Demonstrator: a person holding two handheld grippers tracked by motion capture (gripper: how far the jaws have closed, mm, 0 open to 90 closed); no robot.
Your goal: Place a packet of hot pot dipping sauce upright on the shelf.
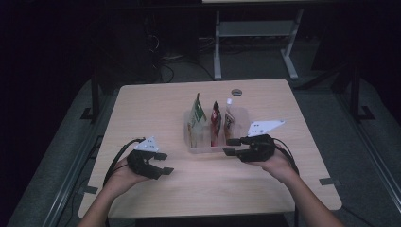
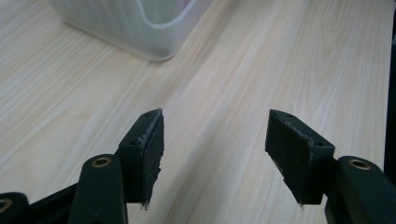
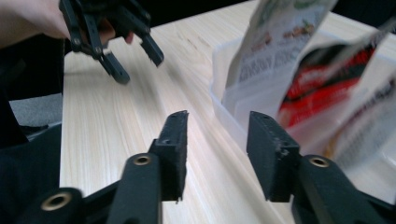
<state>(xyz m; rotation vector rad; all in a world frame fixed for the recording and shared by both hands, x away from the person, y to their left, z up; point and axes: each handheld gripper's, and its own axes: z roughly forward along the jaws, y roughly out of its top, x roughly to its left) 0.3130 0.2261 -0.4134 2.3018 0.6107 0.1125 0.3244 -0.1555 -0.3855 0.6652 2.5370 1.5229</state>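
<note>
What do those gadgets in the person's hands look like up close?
Each hand-held gripper is black: the left hand-held gripper and the right hand-held gripper carry two flat rectangular pads on arms with brass-coloured rivets, a pale three-cornered plate on top, and a black cable.

Place: looking like a lab or office workroom, dimly lit.
Table: a pale wood-top table (image 1: pixel 156 109) standing on grey carpet.
Background: a white-legged desk frame (image 1: pixel 255 38) standing behind, loose cables (image 1: pixel 165 61) lying on the floor beside it.
</note>
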